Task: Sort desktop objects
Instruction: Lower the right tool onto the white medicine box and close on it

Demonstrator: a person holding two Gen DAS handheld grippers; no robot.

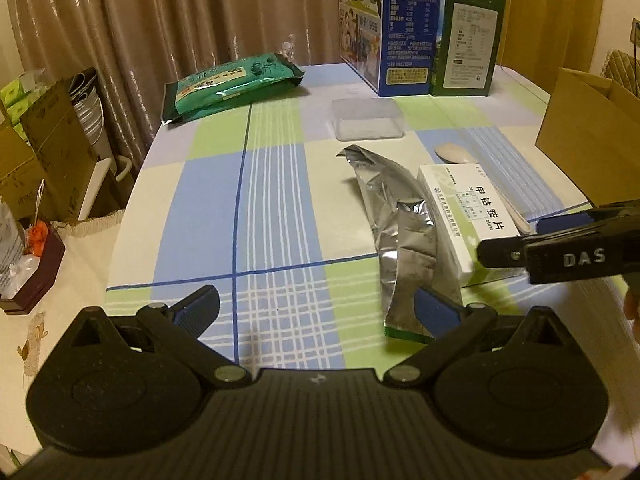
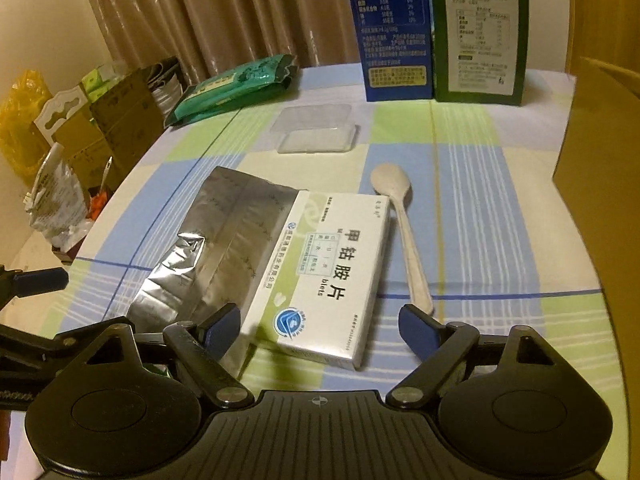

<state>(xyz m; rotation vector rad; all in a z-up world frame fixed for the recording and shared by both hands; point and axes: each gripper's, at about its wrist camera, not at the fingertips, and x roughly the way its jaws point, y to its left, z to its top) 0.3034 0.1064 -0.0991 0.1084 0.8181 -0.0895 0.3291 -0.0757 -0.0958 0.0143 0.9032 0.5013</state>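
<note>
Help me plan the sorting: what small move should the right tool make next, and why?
Probably ease the right tool a little further down and forward, then close on the white medicine box. Its jaws stand open on either side of the box's near end, not yet pressing it. The box lies partly on the silver foil pouch, with the spoon close beside, so a centred grip seems wise.

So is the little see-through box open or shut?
Open. The clear plastic box lies flat with its lid folded back behind the tray, and nothing shows inside it.
</note>
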